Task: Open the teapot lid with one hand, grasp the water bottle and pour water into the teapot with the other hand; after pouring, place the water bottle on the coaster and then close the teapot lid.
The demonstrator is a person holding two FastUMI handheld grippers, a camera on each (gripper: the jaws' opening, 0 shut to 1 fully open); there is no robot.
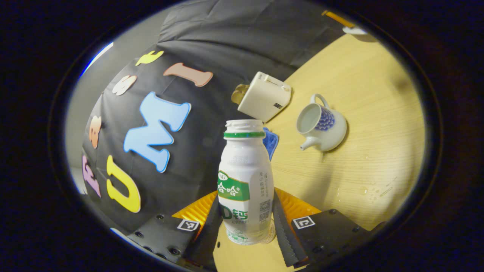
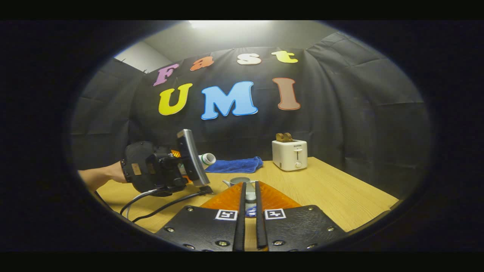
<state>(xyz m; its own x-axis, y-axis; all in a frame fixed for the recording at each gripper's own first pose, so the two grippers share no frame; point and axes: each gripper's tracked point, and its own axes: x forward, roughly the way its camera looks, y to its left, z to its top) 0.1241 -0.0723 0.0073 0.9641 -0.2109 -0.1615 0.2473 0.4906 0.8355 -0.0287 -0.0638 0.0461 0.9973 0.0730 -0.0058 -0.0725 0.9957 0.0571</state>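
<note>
Teapot (image 1: 322,126) sits lidless on wooden table (image 1: 378,113), opening facing left gripper view; interior looks pale, can't tell if any water inside. A few wet drops on table nearby. Water bottle (image 1: 245,181), white w/ green band, cap off, clamped betw both fingers of left gripper (image 1: 247,226), held off the table, tilted; contents not visible thru opaque wall. Behind it: blue cloth (image 1: 271,141), white toaster (image 1: 264,96) w/ brown item in slot.

Right gripper view adds: left gripper body w/ hand (image 2: 102,175) on it and cables trailing, bottle mouth poking past it. Right gripper (image 2: 249,211) fingers nearly together, pinching small pale piece w/ blue pattern, likely teapot lid (image 2: 250,202), over teapot rim. Coaster: can't tell where.
</note>
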